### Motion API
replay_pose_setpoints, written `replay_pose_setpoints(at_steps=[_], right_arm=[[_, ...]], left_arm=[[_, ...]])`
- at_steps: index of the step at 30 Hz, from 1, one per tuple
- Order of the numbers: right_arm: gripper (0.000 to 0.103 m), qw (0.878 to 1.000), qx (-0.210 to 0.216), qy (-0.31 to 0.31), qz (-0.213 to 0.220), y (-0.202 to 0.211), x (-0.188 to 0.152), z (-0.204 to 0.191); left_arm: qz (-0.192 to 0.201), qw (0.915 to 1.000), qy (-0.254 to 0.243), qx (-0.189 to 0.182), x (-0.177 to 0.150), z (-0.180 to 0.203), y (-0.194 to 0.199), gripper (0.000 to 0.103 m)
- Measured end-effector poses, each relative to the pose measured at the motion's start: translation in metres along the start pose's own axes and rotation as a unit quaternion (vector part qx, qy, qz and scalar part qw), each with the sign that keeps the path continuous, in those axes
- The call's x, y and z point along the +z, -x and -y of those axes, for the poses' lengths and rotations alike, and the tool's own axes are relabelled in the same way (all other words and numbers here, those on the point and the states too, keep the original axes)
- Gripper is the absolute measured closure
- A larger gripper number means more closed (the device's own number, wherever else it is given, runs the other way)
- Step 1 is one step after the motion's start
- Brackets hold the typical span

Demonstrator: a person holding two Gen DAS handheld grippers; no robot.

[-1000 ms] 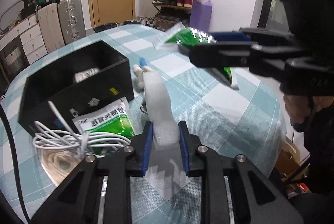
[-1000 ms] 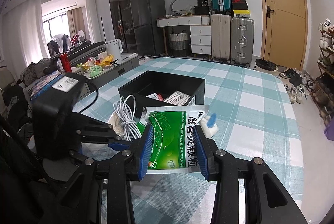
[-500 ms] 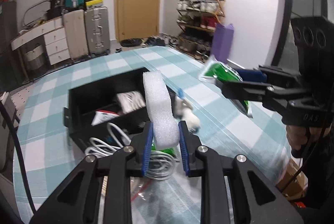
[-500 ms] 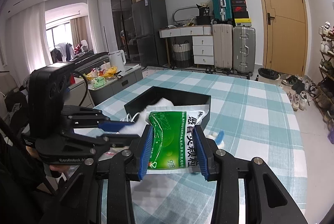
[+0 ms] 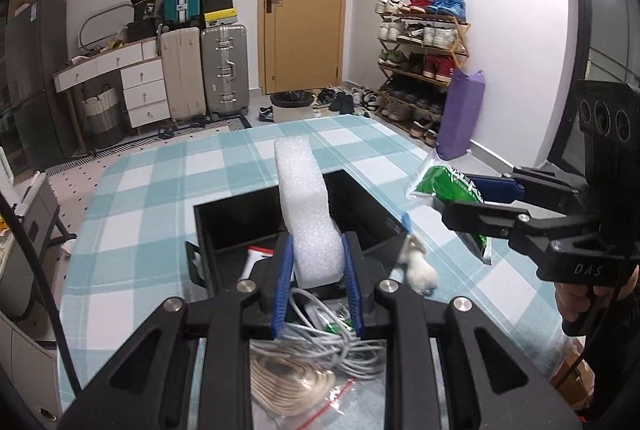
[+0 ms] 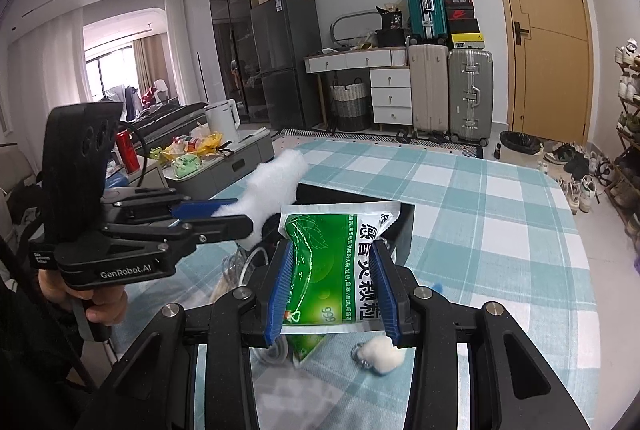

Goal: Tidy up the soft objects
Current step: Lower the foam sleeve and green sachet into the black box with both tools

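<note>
Jaws, left gripper (image 5: 316, 280): clenched on the lower end of a white foam block (image 5: 306, 205); most of the block stands up and forward, clear of the pads.
Jaws, right gripper (image 6: 330, 296): clamped across the lower half of a green sachet (image 6: 340, 262), which is held flat between the blue pads with its top edge free.
Table (image 5: 160, 189): covered in a teal check cloth; both loads are carried above it.
Black box (image 5: 360, 201): open-topped, just ahead of and below the foam block; the sachet is held off to its right side in the left wrist view.
Cable coil (image 5: 320, 334): loose white cable lying on the table beneath the left gripper, near the box's front wall.
Small fluffy toy (image 6: 382, 352): left on the cloth, below the right gripper.
Step judged: both soft things being carried to the box.
Doing it well: foam is best brought fully over the opening and lowered before release, since the tall end could catch the rim; the sachet is best dropped afterwards, one hand at a time, so the grippers are kept apart.
</note>
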State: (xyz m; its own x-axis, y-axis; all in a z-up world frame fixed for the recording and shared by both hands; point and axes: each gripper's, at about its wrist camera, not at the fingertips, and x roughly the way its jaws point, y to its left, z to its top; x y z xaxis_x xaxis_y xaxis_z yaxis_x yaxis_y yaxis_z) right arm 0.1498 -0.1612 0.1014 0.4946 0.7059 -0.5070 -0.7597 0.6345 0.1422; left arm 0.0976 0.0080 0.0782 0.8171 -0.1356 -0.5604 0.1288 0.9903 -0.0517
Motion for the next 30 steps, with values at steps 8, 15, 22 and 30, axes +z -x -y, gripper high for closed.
replay_pose_setpoints(at_steps=[8, 15, 22, 30], right_arm=[[0.064, 1.000, 0.004, -0.008, -0.004, -0.025, 0.012, -0.002], [0.064, 1.000, -0.002, -0.010, -0.009, -0.045, 0.018, 0.000], [0.064, 0.999, -0.030, -0.008, -0.024, -0.071, 0.020, 0.001], [0.064, 0.998, -0.039, -0.010, -0.042, -0.100, 0.020, 0.008]], left_arm=[[-0.004, 0.9998, 0.008, 0.016, 0.004, -0.017, -0.013, 0.080], [-0.019, 0.9993, 0.015, 0.028, 0.000, -0.032, -0.029, 0.080], [-0.036, 0.9986, 0.028, 0.029, -0.003, -0.042, -0.052, 0.080], [-0.048, 0.9982, 0.024, 0.028, -0.001, -0.046, -0.068, 0.080]])
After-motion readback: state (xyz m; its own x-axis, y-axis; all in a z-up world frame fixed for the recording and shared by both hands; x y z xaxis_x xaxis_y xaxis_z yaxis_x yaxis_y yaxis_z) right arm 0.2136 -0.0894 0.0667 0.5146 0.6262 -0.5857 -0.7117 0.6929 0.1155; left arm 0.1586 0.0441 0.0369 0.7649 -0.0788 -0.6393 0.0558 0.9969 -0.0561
